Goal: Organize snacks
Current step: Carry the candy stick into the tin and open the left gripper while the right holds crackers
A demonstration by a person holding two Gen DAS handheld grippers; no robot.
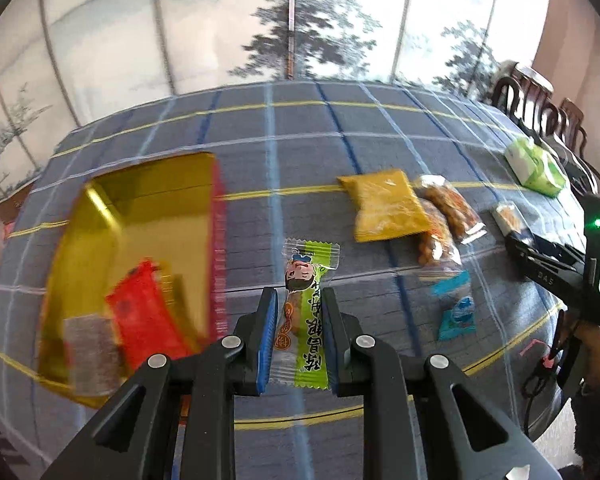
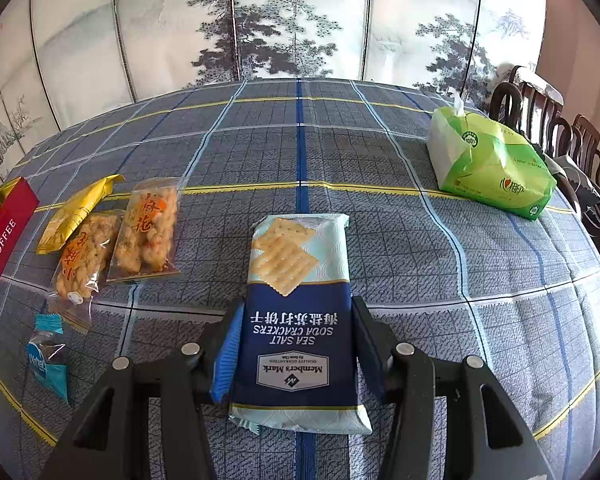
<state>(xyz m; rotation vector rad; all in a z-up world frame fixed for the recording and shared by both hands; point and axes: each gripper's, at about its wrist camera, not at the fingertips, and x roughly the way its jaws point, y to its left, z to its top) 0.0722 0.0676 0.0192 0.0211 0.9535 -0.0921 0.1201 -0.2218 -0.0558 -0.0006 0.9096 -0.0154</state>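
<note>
At the left of the plaid tabletop (image 1: 308, 152) stands an open gold box (image 1: 140, 208) with a red packet (image 1: 144, 312) inside, and just right of it the left hand-held gripper (image 1: 299, 300) is clamped narrowly on a green snack stick (image 1: 306, 312) raised above the cloth. Farther right lie a yellow packet (image 1: 388, 208), two clear bags of fried twists (image 2: 148, 232) and a blue candy (image 1: 456, 312). The right hand-held gripper (image 2: 296, 320) grips a soda cracker pack (image 2: 298, 312), with a green tissue pack (image 2: 492, 164) at the far right.

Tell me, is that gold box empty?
No. The gold box already holds a red packet and a blurred brownish one.
</note>
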